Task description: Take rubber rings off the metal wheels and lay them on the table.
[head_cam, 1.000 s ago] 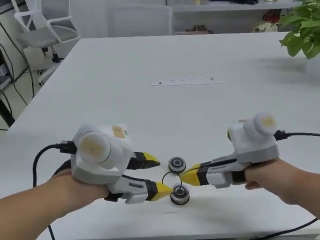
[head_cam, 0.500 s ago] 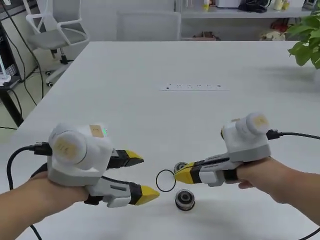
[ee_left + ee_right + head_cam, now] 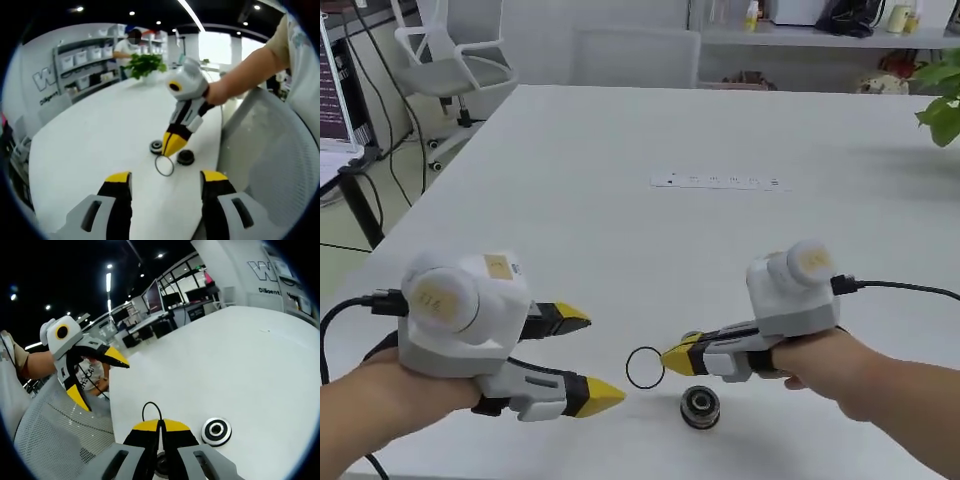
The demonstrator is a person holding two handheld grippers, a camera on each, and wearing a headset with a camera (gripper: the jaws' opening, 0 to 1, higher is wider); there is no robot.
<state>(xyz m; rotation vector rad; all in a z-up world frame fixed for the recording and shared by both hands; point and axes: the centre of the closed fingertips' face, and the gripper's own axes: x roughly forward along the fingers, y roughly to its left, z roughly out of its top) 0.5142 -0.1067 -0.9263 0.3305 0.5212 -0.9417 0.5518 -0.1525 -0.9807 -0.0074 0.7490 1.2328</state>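
Note:
My right gripper (image 3: 670,358) is shut on a thin black rubber ring (image 3: 644,367), which sticks out from its yellow tips just above the white table (image 3: 620,230). In the right gripper view the ring (image 3: 151,412) rises from the shut tips (image 3: 160,424). One metal wheel (image 3: 700,406) lies just in front of that gripper; a second wheel (image 3: 692,340) peeks out behind it. My left gripper (image 3: 588,355) is open and holds nothing, a short way left of the ring. The left gripper view shows the ring (image 3: 164,165) beyond its open tips (image 3: 167,176), with both wheels (image 3: 156,146) (image 3: 185,157) beside it.
A flat white power strip (image 3: 712,182) lies mid-table. A green plant (image 3: 945,100) stands at the far right, an office chair (image 3: 450,60) beyond the far left corner. The table's near edge runs just below the grippers.
My left gripper has drawn back to the left, away from the near wheel. The right gripper has kept the ring and shifted slightly away from that wheel.

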